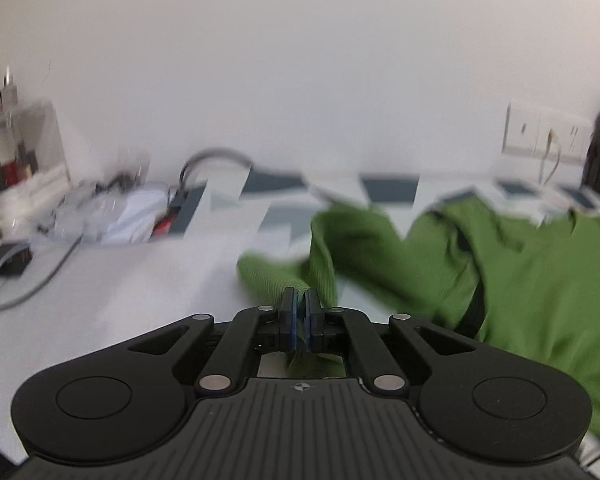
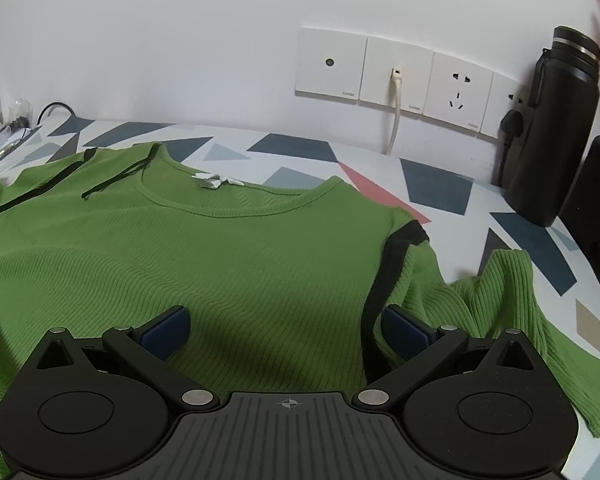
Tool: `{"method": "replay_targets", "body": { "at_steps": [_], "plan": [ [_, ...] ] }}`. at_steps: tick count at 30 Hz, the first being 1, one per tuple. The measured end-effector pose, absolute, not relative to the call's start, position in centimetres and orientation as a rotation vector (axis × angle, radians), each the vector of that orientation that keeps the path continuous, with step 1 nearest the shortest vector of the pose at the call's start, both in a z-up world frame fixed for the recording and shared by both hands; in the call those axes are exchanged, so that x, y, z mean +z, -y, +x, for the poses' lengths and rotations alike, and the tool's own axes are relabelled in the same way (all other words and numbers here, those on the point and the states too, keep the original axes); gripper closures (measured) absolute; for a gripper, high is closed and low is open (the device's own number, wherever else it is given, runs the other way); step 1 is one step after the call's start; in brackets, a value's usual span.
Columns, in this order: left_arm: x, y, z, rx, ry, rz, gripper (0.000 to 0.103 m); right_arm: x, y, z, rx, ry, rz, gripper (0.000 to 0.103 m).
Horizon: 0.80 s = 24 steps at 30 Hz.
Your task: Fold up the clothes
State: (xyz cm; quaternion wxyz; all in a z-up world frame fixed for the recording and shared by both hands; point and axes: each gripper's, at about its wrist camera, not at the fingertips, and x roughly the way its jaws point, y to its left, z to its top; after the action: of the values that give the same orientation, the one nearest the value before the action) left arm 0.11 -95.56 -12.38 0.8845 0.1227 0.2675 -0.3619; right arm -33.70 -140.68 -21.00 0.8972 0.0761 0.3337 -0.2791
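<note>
One green ribbed long-sleeved top (image 2: 228,256) with black shoulder stripes lies spread on the geometric-patterned tablecloth (image 2: 440,188). The left gripper (image 1: 300,300) pinches a fold of its sleeve between pressed-together blue pads. The right gripper (image 2: 284,330) hangs over the chest, fingers spread wide. A black insulated bottle (image 2: 556,128) stands at two o'clock.

A plain white wall (image 2: 180,20) fills the upper half of both views. The table (image 2: 440,184) carries a white covering patterned with dark blue, grey and one red triangle. In the right wrist view, a row of white wall sockets (image 2: 396,76) sits at 1 o'clock, a cream cable (image 2: 394,120) plugged into one. Light is soft and even.
</note>
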Motion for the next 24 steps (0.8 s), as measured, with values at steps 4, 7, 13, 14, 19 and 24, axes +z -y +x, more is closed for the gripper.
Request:
{"method": "replay_targets", "body": {
  "at_steps": [4,7,13,14,19,24],
  "plan": [
    [-13.8,95.1,0.1,-0.78,-0.61,0.227,0.067,-21.0,140.7,-33.7,-0.578,-0.688,0.158,0.001],
    [-14.1,95.3,-0.1,-0.79,-0.607,0.215,0.054,-21.0,140.6,-33.8,-0.577,-0.687,0.159,0.001],
    [-14.6,96.2,1.4,-0.744,-0.615,0.184,0.101,-21.0,140.6,-33.9,-0.573,-0.682,0.164,0.001],
    [-14.3,96.0,1.5,-0.734,-0.6,0.171,0.101,-21.0,140.6,-33.9,-0.573,-0.681,0.165,0.001],
    [-10.0,92.8,1.6,-0.608,-0.4,0.096,0.101,-20.9,140.6,-33.9,-0.572,-0.68,0.166,0.001],
    [-6.3,88.9,1.4,-0.498,-0.266,0.016,0.102,-21.0,140.6,-34.0,-0.57,-0.673,0.173,0.001]
  ]
}}
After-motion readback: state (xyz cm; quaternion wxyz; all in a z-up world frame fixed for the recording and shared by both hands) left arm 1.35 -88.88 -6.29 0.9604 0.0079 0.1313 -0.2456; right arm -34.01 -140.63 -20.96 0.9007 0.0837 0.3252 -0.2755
